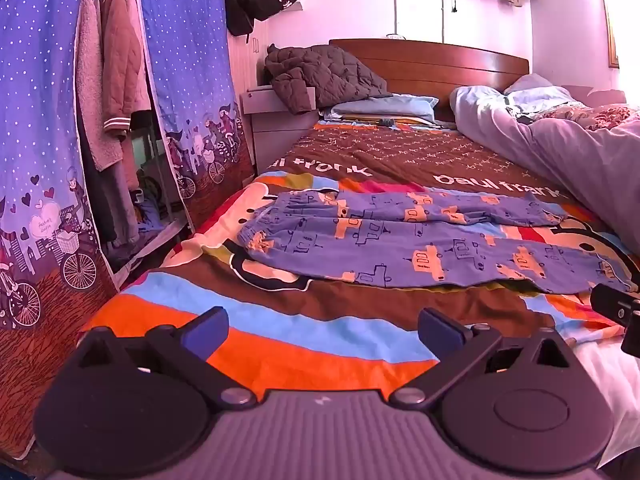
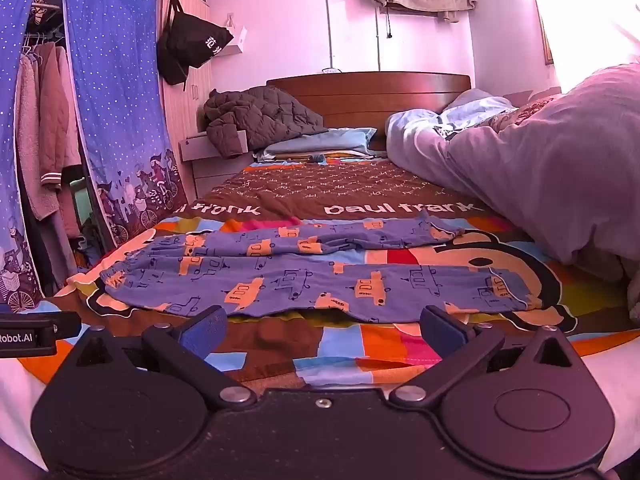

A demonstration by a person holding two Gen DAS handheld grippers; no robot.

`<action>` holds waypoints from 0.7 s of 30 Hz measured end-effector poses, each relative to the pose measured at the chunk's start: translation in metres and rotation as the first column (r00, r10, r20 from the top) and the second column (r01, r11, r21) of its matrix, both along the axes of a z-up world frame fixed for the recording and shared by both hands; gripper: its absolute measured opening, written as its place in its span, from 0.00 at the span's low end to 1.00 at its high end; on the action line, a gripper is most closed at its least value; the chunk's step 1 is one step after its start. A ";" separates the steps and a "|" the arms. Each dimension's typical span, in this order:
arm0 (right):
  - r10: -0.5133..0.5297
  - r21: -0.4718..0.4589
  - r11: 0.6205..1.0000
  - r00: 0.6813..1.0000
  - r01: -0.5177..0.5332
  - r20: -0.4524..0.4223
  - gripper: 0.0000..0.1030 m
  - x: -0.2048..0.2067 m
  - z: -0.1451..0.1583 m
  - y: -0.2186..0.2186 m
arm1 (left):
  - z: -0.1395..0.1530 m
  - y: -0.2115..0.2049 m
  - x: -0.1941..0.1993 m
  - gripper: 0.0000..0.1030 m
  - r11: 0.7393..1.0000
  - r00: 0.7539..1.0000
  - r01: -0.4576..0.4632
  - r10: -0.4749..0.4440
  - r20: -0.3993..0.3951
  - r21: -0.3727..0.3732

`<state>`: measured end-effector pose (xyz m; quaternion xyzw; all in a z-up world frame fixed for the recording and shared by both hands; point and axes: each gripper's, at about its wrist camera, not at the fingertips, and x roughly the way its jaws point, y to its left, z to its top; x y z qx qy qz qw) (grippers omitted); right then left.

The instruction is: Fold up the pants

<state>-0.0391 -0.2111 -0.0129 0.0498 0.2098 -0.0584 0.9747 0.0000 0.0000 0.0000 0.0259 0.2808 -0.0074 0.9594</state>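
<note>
- Bedroom: a bed (image 2: 280, 364) with a bright cartoon bedspread fills mid-frame.
- The pants (image 2: 320, 276) lie spread flat across it at centre, legs side by side, ready for folding.
- Left hand-held gripper (image 1: 323, 330) and right hand-held gripper (image 2: 323, 330) hover short of them, jaws wide and empty.

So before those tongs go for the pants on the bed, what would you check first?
1. Left tongs open and empty: ok.
2. Right tongs open and empty: ok.
3. Blue cotton pants with orange car print spread out with both legs apart: ok.
4. Nothing lying on the pants: ok.
5. Grey rumpled duvet clear of the pant legs: ok.
6. Far leg smooth: not ok, wrinkled near its middle.
</note>
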 end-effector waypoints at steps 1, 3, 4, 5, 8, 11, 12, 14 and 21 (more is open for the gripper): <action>0.000 0.000 1.000 1.000 0.000 -0.002 0.99 0.000 0.000 0.000 | 0.000 0.000 0.000 1.00 1.000 1.000 -0.001 0.001 -0.001 0.000; 0.000 0.000 1.000 1.000 0.000 -0.005 0.99 0.000 0.000 0.000 | 0.000 0.000 0.000 1.00 1.000 1.000 0.000 0.000 0.000 0.001; 0.000 0.000 1.000 1.000 0.000 -0.005 0.99 0.000 0.000 0.000 | 0.000 0.000 0.000 1.00 1.000 1.000 0.000 0.000 0.000 0.001; 0.000 0.001 1.000 1.000 0.000 -0.007 0.99 0.000 0.000 0.000 | 0.000 0.000 0.000 1.00 1.000 1.000 -0.001 0.001 0.001 0.002; 0.000 0.002 1.000 1.000 0.000 -0.008 0.99 0.001 0.000 0.000 | 0.000 0.000 0.000 1.00 1.000 1.000 -0.001 0.001 0.001 0.004; 0.000 0.002 1.000 1.000 0.000 -0.008 0.99 0.001 -0.001 -0.001 | 0.000 0.000 0.000 1.00 1.000 1.000 0.000 0.000 0.003 0.005; 0.000 0.002 1.000 1.000 0.000 -0.008 0.99 0.001 -0.001 0.000 | 0.000 0.000 0.000 1.00 1.000 1.000 0.000 0.000 0.003 0.005; 0.000 0.003 1.000 1.000 0.000 -0.009 0.99 0.001 -0.001 -0.001 | 0.000 0.000 0.000 1.00 1.000 1.000 0.000 0.000 0.004 0.006; 0.000 0.003 1.000 1.000 0.000 -0.010 0.99 0.001 -0.001 -0.001 | 0.000 0.000 0.000 1.00 1.000 1.000 -0.002 0.002 0.007 0.011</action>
